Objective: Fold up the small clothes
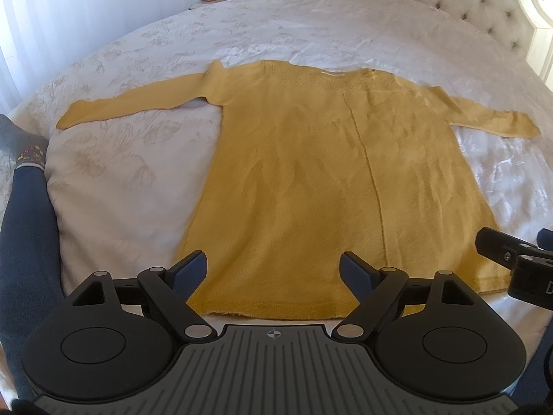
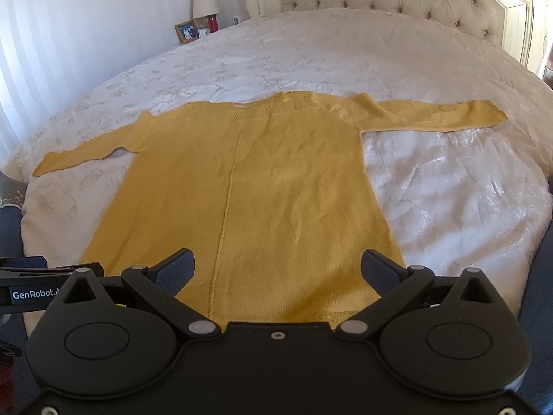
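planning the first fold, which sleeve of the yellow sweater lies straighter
The right sleeve: it runs straight out from the shoulder, while the left sleeve angles down toward the hem.

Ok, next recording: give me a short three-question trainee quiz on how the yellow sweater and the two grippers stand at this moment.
1. True or false: the yellow sweater lies spread flat on the bed with both sleeves stretched out to the sides.
2. Multiple choice: the left gripper is A) shut on the hem, B) open above the hem, C) shut on a sleeve.
3. Short answer: what is the right gripper holding?

Key:
1. True.
2. B.
3. Nothing; its jaws stand open near the sweater's hem.
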Demonstrator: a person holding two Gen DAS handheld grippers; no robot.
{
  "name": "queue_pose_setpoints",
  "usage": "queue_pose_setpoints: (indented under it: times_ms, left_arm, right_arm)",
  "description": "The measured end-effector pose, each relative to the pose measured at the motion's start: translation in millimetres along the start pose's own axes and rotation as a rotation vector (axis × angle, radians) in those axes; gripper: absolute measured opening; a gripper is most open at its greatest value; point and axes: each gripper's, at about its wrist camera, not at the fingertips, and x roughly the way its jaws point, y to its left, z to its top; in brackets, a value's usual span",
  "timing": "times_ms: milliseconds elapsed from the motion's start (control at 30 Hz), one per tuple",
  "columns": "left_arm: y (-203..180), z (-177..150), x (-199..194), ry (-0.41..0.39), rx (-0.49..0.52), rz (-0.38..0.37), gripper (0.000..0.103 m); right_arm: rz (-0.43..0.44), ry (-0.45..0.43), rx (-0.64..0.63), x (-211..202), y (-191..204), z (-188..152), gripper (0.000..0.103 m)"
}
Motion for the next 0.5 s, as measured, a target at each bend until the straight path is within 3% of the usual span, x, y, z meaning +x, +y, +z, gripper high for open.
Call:
queue_pose_setpoints:
  times_ms: [500]
  left_arm:
    - [2.2,-1.2,4.6,0.014,0.008,0.002,0.084]
  right_arm:
    - [-0.015,0.051,-0.015,10.4,3.5,1.7,0.102]
